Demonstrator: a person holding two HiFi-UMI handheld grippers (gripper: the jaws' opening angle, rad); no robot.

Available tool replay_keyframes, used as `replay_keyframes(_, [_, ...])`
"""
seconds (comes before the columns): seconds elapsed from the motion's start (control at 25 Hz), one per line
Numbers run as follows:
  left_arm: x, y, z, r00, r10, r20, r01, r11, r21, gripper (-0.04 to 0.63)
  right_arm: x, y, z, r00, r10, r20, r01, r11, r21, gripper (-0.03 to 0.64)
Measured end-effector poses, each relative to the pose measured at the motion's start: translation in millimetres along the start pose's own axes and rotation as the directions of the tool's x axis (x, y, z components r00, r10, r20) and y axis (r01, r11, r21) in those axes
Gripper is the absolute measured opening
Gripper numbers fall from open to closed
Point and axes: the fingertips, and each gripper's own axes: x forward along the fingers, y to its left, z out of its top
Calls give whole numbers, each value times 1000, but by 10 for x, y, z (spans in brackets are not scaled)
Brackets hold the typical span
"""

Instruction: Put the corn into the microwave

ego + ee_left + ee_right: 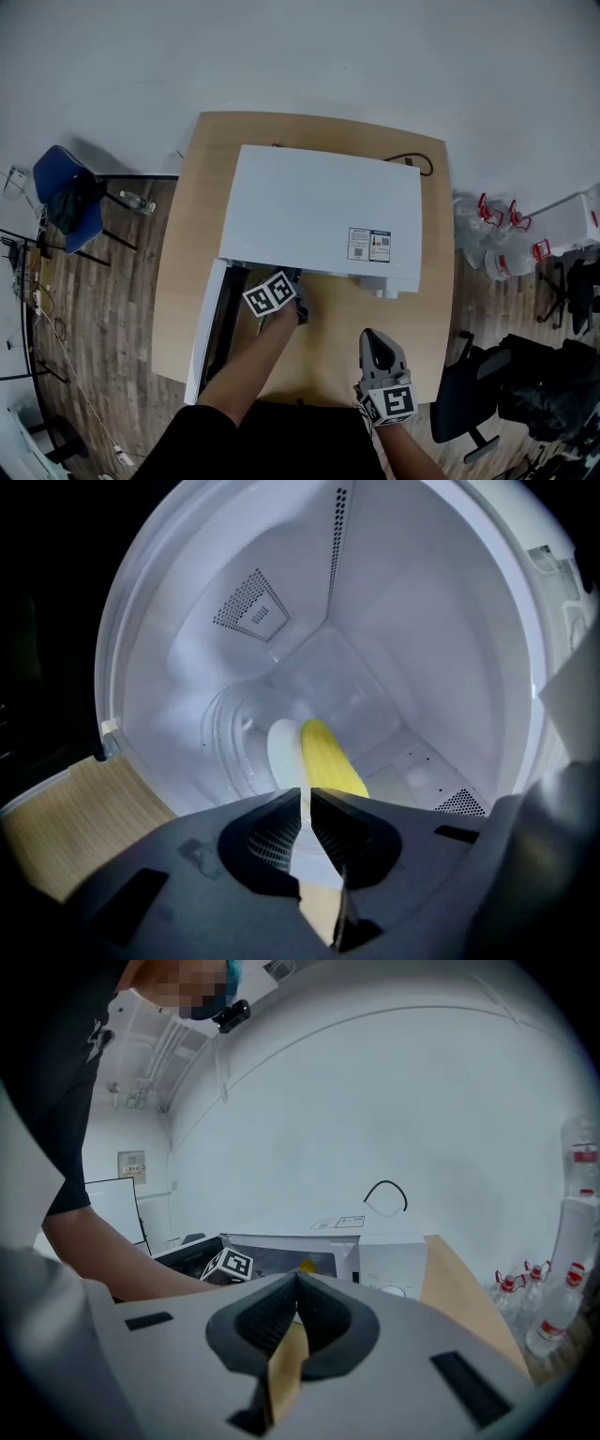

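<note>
Your left hand-held gripper [306, 794] reaches inside the microwave [323, 216]. Its jaws are drawn together to a thin slit, with nothing pinched between them. The corn [330, 761] lies on the glass turntable [230, 733] just past the tips, at about 12 to 1 o'clock from them; whether it touches them cannot be told.

Your right hand-held gripper [297, 1279] hangs outside, at 5 o'clock from the microwave, jaws closed and empty.

The microwave stands mid-way on the wooden counter [187, 244], its door [208, 328] swung open at 7 o'clock. Around it is plank floor [112, 319], with a blue chair [66, 197] at 9 o'clock and a black chair [464, 398] at 4 o'clock.

Count: one corn, one microwave, two hand-held grippers, two chairs.
</note>
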Motion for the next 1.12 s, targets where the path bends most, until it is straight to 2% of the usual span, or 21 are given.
replay_keyframes(0.16, [-111, -133, 34, 998, -53, 27, 53, 999, -1, 35, -33, 12, 32, 1000, -2, 12, 2, 1000, 6, 60])
replay_keyframes(0.4, [-634, -482, -34, 990, -134, 33, 129, 985, 113, 35, -136, 114, 91, 999, -27, 34, 28, 1000, -15, 60])
replay_keyframes(0.48, [-921, -614, -65, 986, -164, 40, 153, 970, 191, 35, -217, 153, 105, 997, -51, 49, 52, 999, -13, 60])
replay_keyframes(0.68, [-1727, -980, -186, 969, -247, 11, 221, 888, 404, 35, -462, 280, 155, 991, -116, 74, 115, 993, 10, 60])
replay_keyframes(0.8, [-2222, -1182, -274, 958, -287, -11, 255, 835, 488, 34, -634, 438, 137, 988, -132, 75, 133, 991, -16, 60])
replay_keyframes(0.96, [-2847, -1430, -339, 924, -383, -14, 319, 750, 579, 35, -853, 724, 59, 986, -147, 81, 149, 989, -15, 60])
replay_keyframes(1.04, [-3079, -1501, -400, 918, -395, -31, 333, 727, 601, 34, -973, 869, 20, 984, -162, 74, 164, 986, -24, 60])
replay_keyframes(1.12, [-3281, -1571, -476, 910, -412, -43, 354, 719, 598, 29, -1087, 994, -20, 982, -179, 58, 182, 982, -42, 60])
